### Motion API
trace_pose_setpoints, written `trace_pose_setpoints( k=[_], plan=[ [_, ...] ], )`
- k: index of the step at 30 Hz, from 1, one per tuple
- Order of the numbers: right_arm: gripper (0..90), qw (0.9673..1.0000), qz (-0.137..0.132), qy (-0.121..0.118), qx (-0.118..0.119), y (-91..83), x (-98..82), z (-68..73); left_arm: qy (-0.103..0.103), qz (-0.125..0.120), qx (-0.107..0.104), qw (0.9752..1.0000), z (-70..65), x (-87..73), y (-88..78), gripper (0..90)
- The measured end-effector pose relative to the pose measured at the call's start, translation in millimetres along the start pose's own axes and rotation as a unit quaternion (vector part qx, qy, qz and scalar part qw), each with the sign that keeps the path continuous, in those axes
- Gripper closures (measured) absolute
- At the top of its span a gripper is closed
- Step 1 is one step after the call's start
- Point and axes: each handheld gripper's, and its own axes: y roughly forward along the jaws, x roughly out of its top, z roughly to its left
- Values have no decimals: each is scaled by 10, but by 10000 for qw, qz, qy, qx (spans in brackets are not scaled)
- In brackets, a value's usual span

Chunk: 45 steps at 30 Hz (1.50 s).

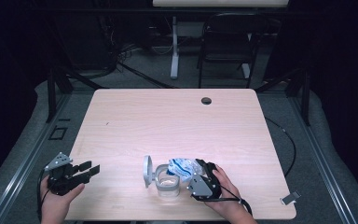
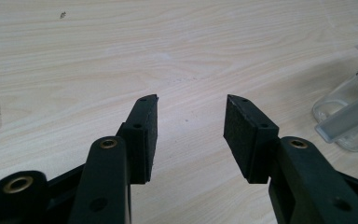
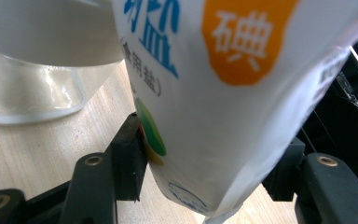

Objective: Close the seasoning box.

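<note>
- The right gripper (image 1: pixel 196 175) is sitting in the lower middle of the high view, clamping a white salt pouch (image 1: pixel 182 166) with blue print; the right gripper view is showing the pouch (image 3: pixel 223 107) squeezed between both black pads, its sides pressing against them.
- The pouch is leaning over a clear plastic container (image 1: pixel 167 183) with a hinged lid (image 1: pixel 148 171) standing open at its left, both near the bottom edge of the wooden table (image 1: pixel 177 121).
- In the right gripper view the container (image 3: pixel 32 88) is lying in the upper left, close beside the pouch; whether they are touching is hard to tell.
- The left gripper (image 1: pixel 87 171) is resting at the lower left of the high view, well apart from the container, with its jaws spread and nothing between them; the left gripper view is showing bare tabletop past the pads (image 2: pixel 144 135).
- The pouch is probably behaving as a soft, slumping load: the film looks glossy and slippery, and loose grains inside would be shifting as it tips.
- Gripping across the filled body, as now, is likely giving the firmest hold, since the thin film alone would fold and slide.
- The container looks light and rigid, so it may be skidding if the pouch nudges it; steadying its wall with the free gripper would be sensible.
</note>
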Motion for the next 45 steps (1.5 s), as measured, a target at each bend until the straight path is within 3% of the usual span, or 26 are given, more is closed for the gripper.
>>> trace_pose_setpoints(
  k=[5, 16, 19, 45],
  plan=[
    [425, 10000, -24, 7, -15, 23, 1, 9, -12, -1, 8, 10000, 5, 1, -7, 552],
    [425, 9996, -4, -268, -102, 44, 4, 14, -17, 4, 13, 10000, 7, -2, -4, 552],
    [425, 9989, 100, -442, -143, 41, 11, 4, -15, 5, 13, 10000, 7, -2, -3, 552],
    [424, 9945, 113, -988, -315, 63, 46, -5, -41, 17, 13, 10000, 20, -12, 6, 552]
  ],
)
